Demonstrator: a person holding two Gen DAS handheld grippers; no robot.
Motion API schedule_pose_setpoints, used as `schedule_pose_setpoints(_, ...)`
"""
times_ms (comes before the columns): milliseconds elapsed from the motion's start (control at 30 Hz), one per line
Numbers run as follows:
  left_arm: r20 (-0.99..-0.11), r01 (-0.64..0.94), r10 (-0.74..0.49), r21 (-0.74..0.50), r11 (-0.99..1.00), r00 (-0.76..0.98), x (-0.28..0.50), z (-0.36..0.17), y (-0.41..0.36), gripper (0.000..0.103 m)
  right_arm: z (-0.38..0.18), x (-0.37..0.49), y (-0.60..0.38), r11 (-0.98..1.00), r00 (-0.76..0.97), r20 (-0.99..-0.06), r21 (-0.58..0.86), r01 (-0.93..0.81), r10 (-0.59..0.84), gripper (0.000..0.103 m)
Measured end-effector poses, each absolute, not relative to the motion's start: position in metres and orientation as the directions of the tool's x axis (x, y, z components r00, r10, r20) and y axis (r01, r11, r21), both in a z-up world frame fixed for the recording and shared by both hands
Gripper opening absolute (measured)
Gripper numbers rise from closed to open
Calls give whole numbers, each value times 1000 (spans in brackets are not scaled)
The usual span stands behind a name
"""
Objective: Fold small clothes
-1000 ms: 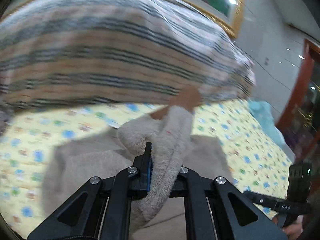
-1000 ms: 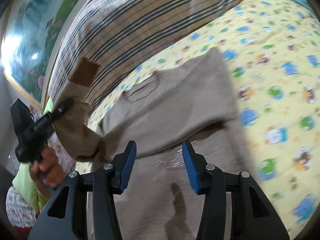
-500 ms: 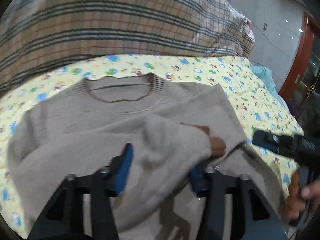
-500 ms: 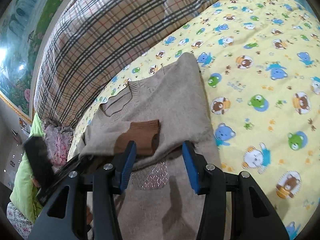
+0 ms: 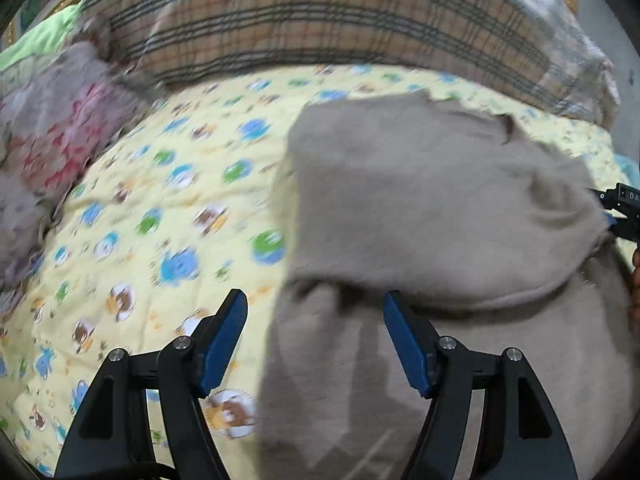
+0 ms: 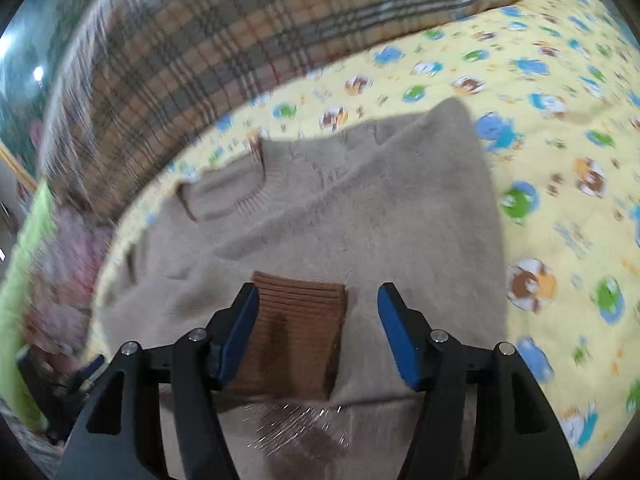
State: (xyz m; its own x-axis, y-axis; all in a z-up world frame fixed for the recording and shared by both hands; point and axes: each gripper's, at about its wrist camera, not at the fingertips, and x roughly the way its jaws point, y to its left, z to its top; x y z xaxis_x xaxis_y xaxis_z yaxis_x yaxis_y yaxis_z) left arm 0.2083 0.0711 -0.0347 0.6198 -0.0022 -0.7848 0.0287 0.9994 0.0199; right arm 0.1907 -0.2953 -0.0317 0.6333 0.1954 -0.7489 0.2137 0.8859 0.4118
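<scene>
Beige sweater (image 6: 360,216) is lying flat on the yellow cartoon-print quilt (image 6: 560,92), neckline toward the plaid pillow (image 6: 192,52) at the head of the bed. A second ago the left gripper (image 5: 314,338) was pinching one sleeve and carrying it up over the body; now that sleeve is lying released across the chest, brown ribbed cuff (image 6: 296,336) resting on the front panel. Left jaws are opening, pads standing wide, with the sweater's left edge below and between them but nothing pressed. This gripper is also swinging out to the garment's side, since the quilt is now filling the left half of its view where half a second ago the whole sweater was centred.

Right gripper (image 6: 318,328) is hovering over the folded-in cuff, jaws opening too; the cuff is showing between the pads with the left pad just beside its edge, and I cannot tell if that pad is touching it. No grip on cloth. Its black body (image 5: 624,208) is peeking in at the right edge of the left view, with a bit of the person's hand below it.

Meaning for the task: the sleeve fold looks done and set down, both tools free. A sparkly patch (image 6: 296,420) on the front is showing below the cuff, so the lower body is still unfolded. Likely next is a side or bottom fold, judging from the left gripper heading for the edge. Both views are motion-blurred, so fine contact is hard to call.
</scene>
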Motion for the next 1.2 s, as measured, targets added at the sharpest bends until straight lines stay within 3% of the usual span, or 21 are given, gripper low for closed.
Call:
schedule_pose_setpoints(133,-813,7,-13,-11,1000,582,217,-53,75,71,-45,203,-278,922,603,-775,350,163,188,61)
schedule_pose_setpoints(167,-815,-11,5,-1,1000,579,223,-54,75,72,-45,203,-274,925,608,-768,354,138,203,22)
schedule_pose_setpoints(200,-813,-26,19,4,1000,582,230,-53,74,72,-46,204,-272,919,604,-765,373,130,225,7)
schedule_pose_setpoints(300,-785,-94,85,34,995,614,251,-47,72,72,-14,200,-269,899,665,-695,430,78,275,7)
schedule_pose_setpoints(367,-775,-187,175,75,980,607,262,-45,78,72,35,187,-269,885,746,-592,465,8,304,7)
schedule_pose_setpoints(433,-774,-226,140,-4,974,617,259,-42,88,72,93,161,-278,879,830,-469,473,-53,302,6)
schedule_pose_setpoints(500,-772,-260,120,-61,964,624,251,-43,96,72,129,137,-291,913,883,-406,403,-59,236,6)
schedule_pose_setpoints(567,-777,-266,104,-85,960,621,247,-44,97,72,126,136,-305,934,874,-452,357,-8,181,6)
schedule_pose_setpoints(767,-779,-281,105,-94,955,618,246,-46,99,72,20,149,-347,912,731,-670,370,175,131,6)
schedule_pose_setpoints(933,-790,-271,84,-106,957,607,244,-50,97,74,3,143,-360,882,741,-660,414,224,121,6)
schedule_pose_setpoints(1100,-801,-275,63,-129,953,596,236,-55,101,76,-28,165,-342,934,567,-823,233,271,40,9)
schedule_pose_setpoints(1167,-804,-279,59,-135,951,592,232,-55,101,76,-15,159,-334,942,571,-818,136,306,-68,17)
schedule_pose_setpoints(1200,-803,-279,58,-136,951,593,230,-56,101,77,-1,155,-323,938,570,-800,27,345,-187,20)
